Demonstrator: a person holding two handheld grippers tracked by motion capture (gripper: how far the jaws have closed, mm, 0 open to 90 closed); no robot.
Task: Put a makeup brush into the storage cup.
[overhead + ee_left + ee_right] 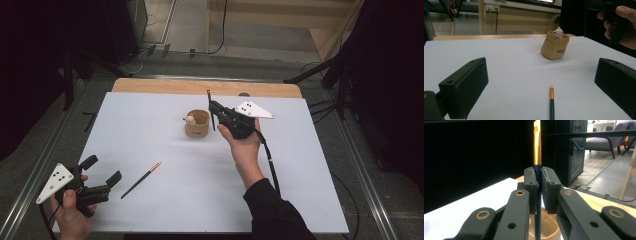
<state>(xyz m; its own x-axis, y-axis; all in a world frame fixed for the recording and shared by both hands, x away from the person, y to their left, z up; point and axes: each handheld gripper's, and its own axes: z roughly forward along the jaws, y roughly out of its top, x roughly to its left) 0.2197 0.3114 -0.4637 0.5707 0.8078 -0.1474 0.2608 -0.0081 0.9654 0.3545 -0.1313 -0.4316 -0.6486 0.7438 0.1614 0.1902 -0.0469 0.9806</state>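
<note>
You hold two grippers over one white table (pixel 300 190). Your right gripper (pixel 212 108) hangs near the far edge, its jaws pinched on one dark-handled brush (pixel 210 111) with a gold ferrule, which stands nearly upright in the grip. The brush sits just beside and above one tan cup (pixel 198 125), its lower end over the cup's rim in the right gripper view; one small pale figure (pixel 190 119) peeks from the cup. Your left gripper (pixel 104 171) rests at the near left corner, jaws spread wide with nothing between the pads. A second brush (pixel 141 179) lies flat on the table just ahead of it, bristle end pointing towards the cup.
</note>
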